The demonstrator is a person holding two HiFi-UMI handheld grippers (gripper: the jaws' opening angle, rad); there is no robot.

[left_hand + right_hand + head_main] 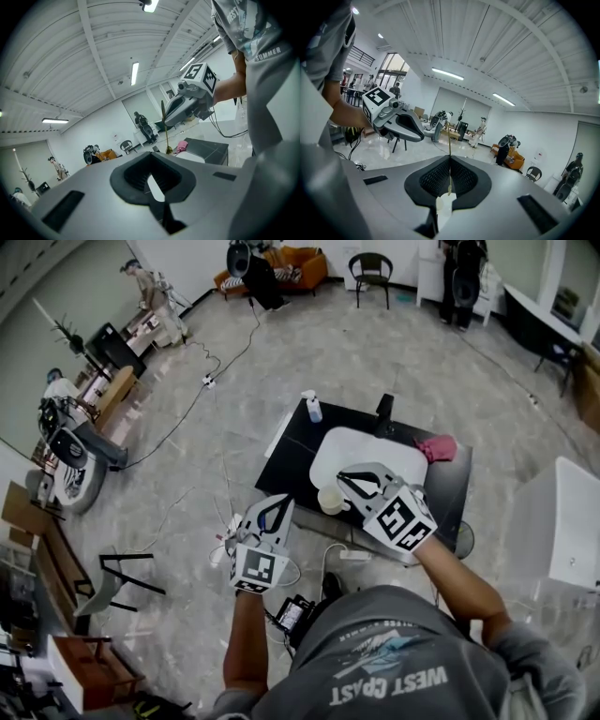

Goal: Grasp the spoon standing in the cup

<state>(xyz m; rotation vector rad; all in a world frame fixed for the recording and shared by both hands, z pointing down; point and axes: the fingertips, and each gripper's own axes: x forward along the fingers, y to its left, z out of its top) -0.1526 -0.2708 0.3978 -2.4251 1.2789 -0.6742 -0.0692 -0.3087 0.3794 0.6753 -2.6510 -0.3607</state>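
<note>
Stretches the right forearm [459, 577] toward 10 o'clock over the black table [441, 498], with the right gripper [341, 476] tipped down at the near-left part of the white tray [375, 448]. Clamps that gripper's jaws on the thin handle of the spoon [449, 140], pads close on either side of it. Holds the left forearm [246, 634] straight ahead toward 12 o'clock, with the left gripper [284, 502] aimed at 1 o'clock by the table's near-left edge, at 8 o'clock from the cup [330, 500]. Has the left jaws together on nothing, only 1 narrow slit between them. Shows the spoon near upright in the left gripper view: long axis running 12 to 6 o'clock with a slight lean, top end poking out above the right gripper, rounded end down at 6. Finds the cup at the tray's 7 o'clock edge, just beside the right gripper's tips. Cannot tell whether the spoon's lower end sits inside the cup. Finds a pink cloth [436, 446] at the tray's 2 o'clock corner and a small bottle [312, 407] at the table's 11 o'clock edge.
</note>
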